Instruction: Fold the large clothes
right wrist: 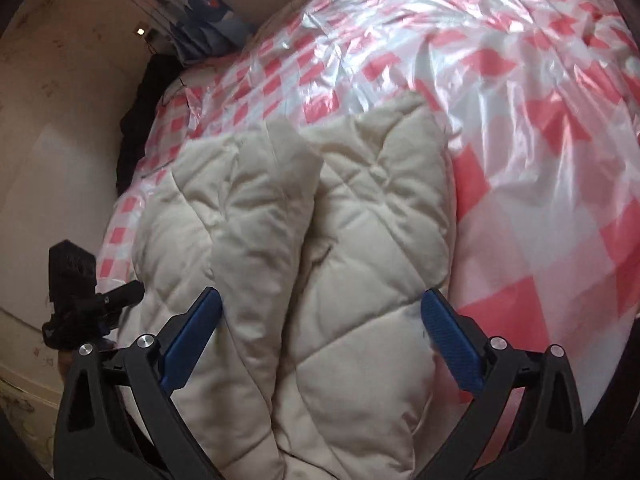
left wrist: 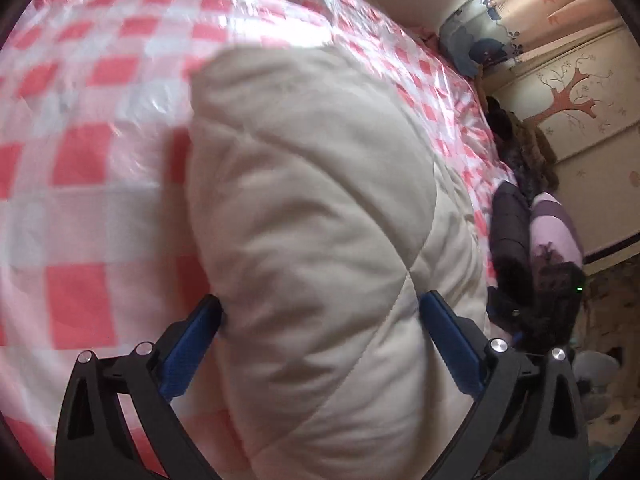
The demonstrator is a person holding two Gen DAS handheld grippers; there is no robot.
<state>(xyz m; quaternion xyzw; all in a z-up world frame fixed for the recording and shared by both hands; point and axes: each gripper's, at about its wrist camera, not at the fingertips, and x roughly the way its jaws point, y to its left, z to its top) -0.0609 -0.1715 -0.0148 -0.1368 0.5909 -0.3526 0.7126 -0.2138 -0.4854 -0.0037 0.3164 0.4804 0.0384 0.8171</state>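
A cream quilted padded coat (left wrist: 312, 208) lies folded on a bed covered with a red-and-white checked plastic sheet (left wrist: 88, 152). My left gripper (left wrist: 320, 308) is open, its blue pads (left wrist: 196, 344) on either side of the coat's bulk. In the right wrist view the coat (right wrist: 360, 240) shows two padded sections side by side with a crease between them. My right gripper (right wrist: 320, 304) is open, straddling the coat's near end. The left gripper's black body (right wrist: 76, 300) shows at the coat's left edge.
The checked sheet (right wrist: 540, 140) spreads right and beyond the coat. Dark and purple clothes (left wrist: 532, 240) are piled at the bed's right edge. A blue-patterned pillow (left wrist: 476, 40) lies at the head. A wall (right wrist: 60, 120) runs along the bed's left side.
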